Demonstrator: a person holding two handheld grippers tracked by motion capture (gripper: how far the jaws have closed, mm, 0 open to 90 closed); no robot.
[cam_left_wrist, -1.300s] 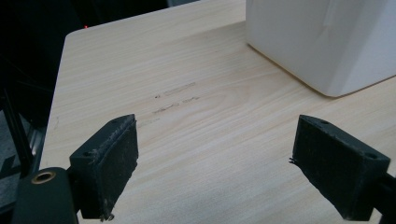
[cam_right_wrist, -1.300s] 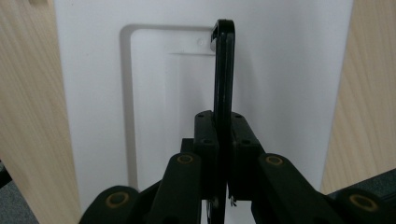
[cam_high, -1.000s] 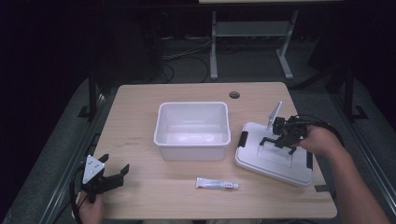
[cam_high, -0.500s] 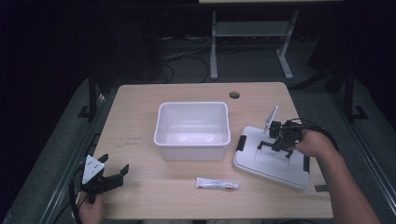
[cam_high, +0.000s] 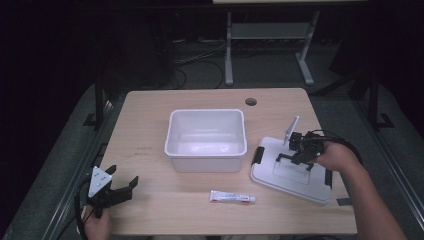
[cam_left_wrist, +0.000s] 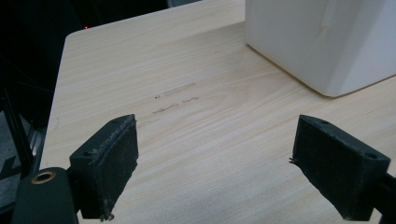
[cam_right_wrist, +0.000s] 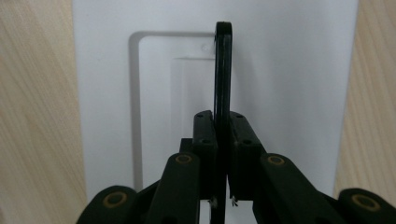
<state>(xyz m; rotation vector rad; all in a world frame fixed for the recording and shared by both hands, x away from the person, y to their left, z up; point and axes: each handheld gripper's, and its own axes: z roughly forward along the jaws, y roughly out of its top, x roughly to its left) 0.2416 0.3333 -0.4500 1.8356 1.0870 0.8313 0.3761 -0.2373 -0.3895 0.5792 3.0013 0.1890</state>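
Lid (cam_high: 292, 172) has slid a bit nearer the person's edge of the worktop (cam_high: 150, 150), so it's looking like a lift toward the white tub (cam_high: 206, 140). Right hand-held gripper (cam_high: 296, 153) is pinching its thin black handle (cam_right_wrist: 222, 70). Left hand-held gripper (cam_high: 120, 189) is hanging wide, holding nothing.

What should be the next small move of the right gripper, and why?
Probably a slow lift straight up. The right gripper is shut on the lid's black handle, which stands upright between its pads, while the white lid lies flat on the table beside the open white bin. The left gripper waits open, apart.
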